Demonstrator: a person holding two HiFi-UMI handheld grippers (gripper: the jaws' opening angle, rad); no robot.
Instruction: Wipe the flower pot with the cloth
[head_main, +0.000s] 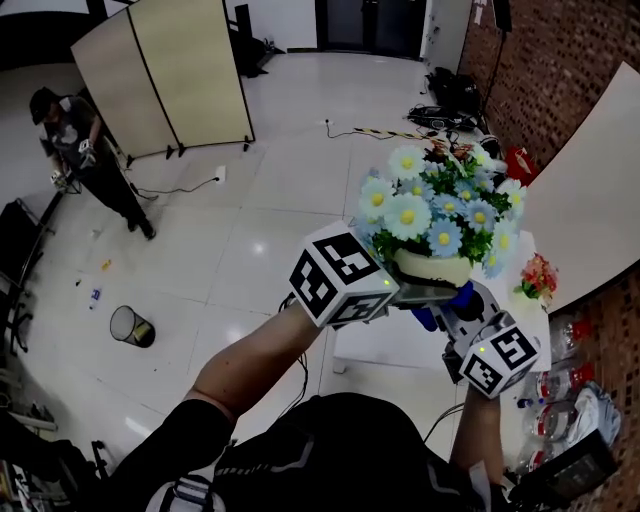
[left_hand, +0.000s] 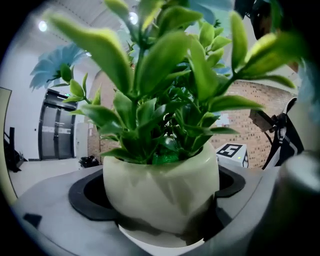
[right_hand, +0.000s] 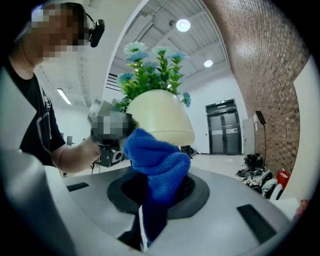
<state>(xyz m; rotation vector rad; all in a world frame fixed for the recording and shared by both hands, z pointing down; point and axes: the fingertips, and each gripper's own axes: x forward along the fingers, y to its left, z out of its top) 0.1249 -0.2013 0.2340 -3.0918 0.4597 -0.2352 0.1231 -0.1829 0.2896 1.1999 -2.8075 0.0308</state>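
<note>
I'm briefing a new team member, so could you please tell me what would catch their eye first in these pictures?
First comes the cream ceramic flower pot full of blue and white daisies, held aloft in the left gripper at the head view's centre-right. Next, the bright blue cloth in the right gripper, up against the pot's lower side.

1. L gripper: jaws clamped on flower pot, held aloft; bare L forearm enters from 7 o'clock.
2. R gripper: at 5 o'clock of L, jaws pinching cloth against pot; R forearm near-vertical.
</note>
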